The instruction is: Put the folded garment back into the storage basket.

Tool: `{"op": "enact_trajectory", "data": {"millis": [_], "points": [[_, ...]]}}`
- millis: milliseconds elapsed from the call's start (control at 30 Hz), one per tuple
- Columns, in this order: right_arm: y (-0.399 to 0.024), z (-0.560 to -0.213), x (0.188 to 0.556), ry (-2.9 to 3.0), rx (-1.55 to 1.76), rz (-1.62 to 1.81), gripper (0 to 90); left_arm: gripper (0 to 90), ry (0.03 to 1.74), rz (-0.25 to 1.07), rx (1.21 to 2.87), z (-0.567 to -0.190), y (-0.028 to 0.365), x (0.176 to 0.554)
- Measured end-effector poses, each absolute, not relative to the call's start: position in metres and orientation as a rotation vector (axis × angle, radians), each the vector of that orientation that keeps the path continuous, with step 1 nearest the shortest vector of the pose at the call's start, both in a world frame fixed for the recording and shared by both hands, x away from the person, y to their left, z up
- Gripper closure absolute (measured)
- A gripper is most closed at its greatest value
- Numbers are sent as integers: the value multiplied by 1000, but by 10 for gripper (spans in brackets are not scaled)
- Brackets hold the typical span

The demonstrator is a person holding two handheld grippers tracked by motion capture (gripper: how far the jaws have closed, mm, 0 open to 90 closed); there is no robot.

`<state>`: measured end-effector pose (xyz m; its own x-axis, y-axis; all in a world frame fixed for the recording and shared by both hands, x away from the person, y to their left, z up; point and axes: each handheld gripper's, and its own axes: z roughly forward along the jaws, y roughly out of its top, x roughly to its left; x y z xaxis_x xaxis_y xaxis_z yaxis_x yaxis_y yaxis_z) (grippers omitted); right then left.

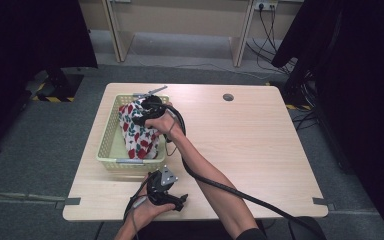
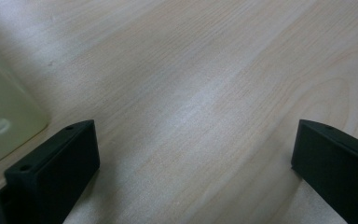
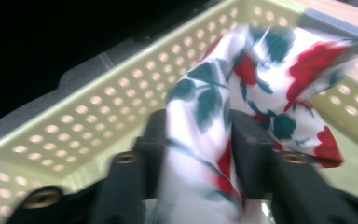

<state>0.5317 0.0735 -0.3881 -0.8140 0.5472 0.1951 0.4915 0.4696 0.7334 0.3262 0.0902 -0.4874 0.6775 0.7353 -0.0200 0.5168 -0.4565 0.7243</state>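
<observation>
Your right tongs (image 1: 141, 116) hang over the pale green basket (image 1: 109, 142) near the bench's far left corner, and the floral cloth (image 1: 137, 134) drops straight down from them into it, so the relation that counts is vertical: the cloth lies below the jaws, its long axis running from the tips to the basket floor, with the lower folds already bunched against the right wall. In the right gripper view the cloth (image 3: 200, 154) sits between the two black jaws, which stand a little apart around a thin fold; they look slackened rather than clenched, and whether the pads press on the fabric at all is hard to tell through the blur. The perforated wall of the basket (image 3: 65, 135) rises just behind the cloth, so the fabric is well inside the rim. Your left tongs (image 1: 166, 192) rest on the bench near its front edge, just in front of the basket's near wall, jaws wide apart with bare wood between them (image 2: 196, 154), grasping nothing. The right hand is plainly the one nearer the cloth; in my judgement the coming move is to let it fall clear and lift straight up, keeping the jaws off the basket wall
</observation>
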Motion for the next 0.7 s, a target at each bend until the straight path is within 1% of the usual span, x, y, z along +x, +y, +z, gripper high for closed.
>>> {"op": "enact_trajectory", "data": {"millis": [33,100,267,367,467,700], "points": [[72,-388,533,2617,956,1263,469,0,958,385,2161,-487,90,326],[67,-385,535,2622,967,1232,431,0,957,385,2160,-488,90,326],[47,-367,538,2576,962,1243,416,0,958,383,2160,-488,90,326],[36,-363,539,2566,974,1251,405,0,958,385,2160,-488,90,326],[25,-364,538,2565,975,1258,395,0,958,385,2160,-488,90,326],[6,-369,536,2559,1001,1268,335,0,960,385,2158,-488,90,326]]}}
